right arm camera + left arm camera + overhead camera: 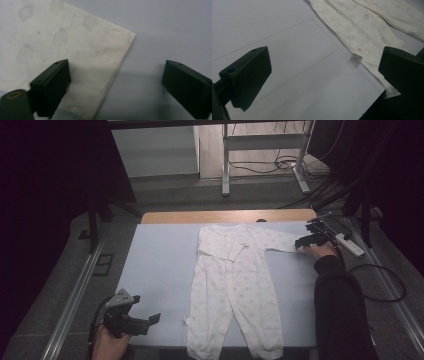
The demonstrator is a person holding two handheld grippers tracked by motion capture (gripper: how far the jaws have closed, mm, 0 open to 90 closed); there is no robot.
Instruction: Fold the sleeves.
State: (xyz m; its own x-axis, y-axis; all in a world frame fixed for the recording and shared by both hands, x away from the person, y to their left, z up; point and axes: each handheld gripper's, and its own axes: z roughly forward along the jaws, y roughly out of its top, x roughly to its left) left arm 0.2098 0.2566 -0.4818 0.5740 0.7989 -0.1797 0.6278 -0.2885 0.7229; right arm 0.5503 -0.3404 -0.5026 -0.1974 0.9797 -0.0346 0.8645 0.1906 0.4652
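A white baby romper (232, 280) with a faint print lies flat and face up on the pale blue table cover (155, 265), legs toward me. My right gripper (301, 243) is at the end of the romper's outstretched sleeve (280, 244). In the right gripper view the jaws (116, 72) stand open, one over the sleeve cuff (100, 57) and one over bare cover, not pressing on it. At the near left corner my left gripper (152, 319) is open over bare cover (324, 60), with nothing between its jaws. The romper's leg (362, 27) and a small label (357, 57) lie ahead of it.
A wooden table edge (225, 216) shows past the cover. Off the right side lie a white power strip (350, 245) and a cable (385, 285). Metal rails (75, 295) run along both sides. A metal stand (260, 150) and cables sit on the floor behind.
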